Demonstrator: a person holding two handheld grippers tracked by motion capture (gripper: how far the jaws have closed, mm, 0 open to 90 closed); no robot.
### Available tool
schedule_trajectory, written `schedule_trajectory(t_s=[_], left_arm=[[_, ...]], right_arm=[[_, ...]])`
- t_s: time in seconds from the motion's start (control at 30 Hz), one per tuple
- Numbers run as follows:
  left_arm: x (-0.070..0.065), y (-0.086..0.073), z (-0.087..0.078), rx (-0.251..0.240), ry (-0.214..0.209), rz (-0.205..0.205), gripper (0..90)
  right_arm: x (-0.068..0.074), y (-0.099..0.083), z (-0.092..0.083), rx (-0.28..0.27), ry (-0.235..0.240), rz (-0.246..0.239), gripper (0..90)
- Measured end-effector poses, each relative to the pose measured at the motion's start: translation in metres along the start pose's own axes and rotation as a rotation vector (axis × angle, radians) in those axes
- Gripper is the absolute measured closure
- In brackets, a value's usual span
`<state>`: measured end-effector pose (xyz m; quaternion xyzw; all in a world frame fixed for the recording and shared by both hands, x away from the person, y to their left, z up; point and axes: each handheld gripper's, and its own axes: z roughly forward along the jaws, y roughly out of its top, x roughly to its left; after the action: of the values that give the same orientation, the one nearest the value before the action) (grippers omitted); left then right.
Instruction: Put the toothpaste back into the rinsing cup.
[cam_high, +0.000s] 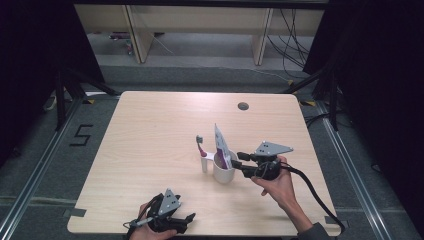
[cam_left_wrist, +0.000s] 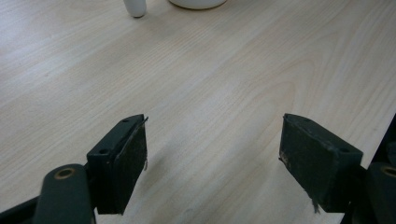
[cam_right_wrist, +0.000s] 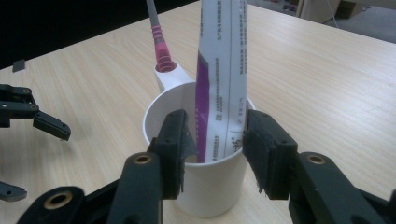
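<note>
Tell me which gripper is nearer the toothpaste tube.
Right. The right gripper has its jaws on either side of the toothpaste tube standing in the white cup; the left gripper rests apart near the table's front edge.

Pale wood surface (cam_high: 150, 130) with a round cable hole (cam_high: 243, 106) near its far edge, grey floor (cam_high: 30, 150) around it, taped "5" (cam_high: 81, 135) left of it, light wooden furniture (cam_high: 200, 25) beyond, black curtains (cam_high: 380, 75) flanking, cables (cam_high: 292, 45) trailing far right.
</note>
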<state>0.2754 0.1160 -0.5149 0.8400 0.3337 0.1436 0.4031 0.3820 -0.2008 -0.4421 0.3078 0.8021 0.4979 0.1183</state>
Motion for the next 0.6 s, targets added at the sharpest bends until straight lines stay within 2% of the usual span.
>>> schedule_trajectory(t_s=[0.03, 0.07, 0.1, 0.13, 0.17, 0.2, 0.23, 0.27, 0.3, 0.33, 0.37, 0.4, 0.47, 0.53, 0.6], left_arm=[[0.000, 0.000, 0.000, -0.001, 0.000, 0.000, 23.0], [0.000, 0.000, -0.001, -0.001, 0.001, -0.002, 23.0], [0.000, 0.000, -0.001, -0.004, 0.001, -0.003, 23.0], [0.001, 0.000, -0.001, -0.005, -0.002, -0.003, 23.0], [0.000, 0.000, -0.001, -0.005, 0.001, -0.004, 23.0], [0.000, 0.000, -0.001, -0.003, 0.001, -0.003, 23.0], [0.000, 0.000, -0.001, -0.003, 0.001, -0.002, 23.0], [-0.001, 0.000, 0.000, -0.008, 0.000, -0.007, 23.0], [-0.001, 0.000, 0.000, -0.008, 0.000, -0.006, 23.0], [0.000, 0.000, 0.000, -0.009, -0.001, -0.008, 23.0], [0.000, 0.000, 0.000, -0.011, -0.001, -0.009, 23.0], [0.000, 0.000, 0.000, -0.011, 0.000, -0.011, 23.0], [0.000, 0.000, -0.001, -0.004, 0.001, -0.004, 23.0], [0.000, 0.000, 0.000, -0.011, -0.001, -0.009, 23.0], [0.000, 0.000, 0.000, -0.011, -0.001, -0.010, 23.0]], right_arm=[[-0.001, 0.000, 0.000, -0.005, -0.003, -0.019, 58.6], [0.000, -0.001, -0.003, 0.006, -0.021, -0.001, 58.1], [-0.002, -0.002, -0.004, 0.004, -0.014, -0.015, 57.8], [-0.001, -0.003, -0.006, 0.005, -0.028, 0.004, 57.3], [-0.003, -0.003, -0.007, 0.010, -0.026, -0.020, 56.8], [-0.002, -0.004, -0.009, 0.016, -0.025, -0.004, 56.8], [-0.004, -0.005, -0.009, -0.007, -0.021, -0.009, 56.8], [-0.003, -0.006, -0.012, 0.009, -0.035, 0.013, 56.5], [-0.005, -0.007, -0.013, 0.003, -0.022, 0.006, 55.9], [-0.005, -0.008, -0.016, 0.013, -0.035, 0.015, 55.7], [-0.007, -0.009, -0.016, -0.002, -0.027, -0.001, 55.1], [-0.006, -0.010, -0.018, 0.013, -0.033, 0.019, 54.5], [-0.008, -0.010, -0.021, 0.012, -0.049, -0.024, 54.3], [-0.005, -0.010, -0.023, -0.003, -0.052, 0.003, 54.0], [-0.005, -0.010, -0.027, 0.003, -0.046, -0.009, 52.8]])
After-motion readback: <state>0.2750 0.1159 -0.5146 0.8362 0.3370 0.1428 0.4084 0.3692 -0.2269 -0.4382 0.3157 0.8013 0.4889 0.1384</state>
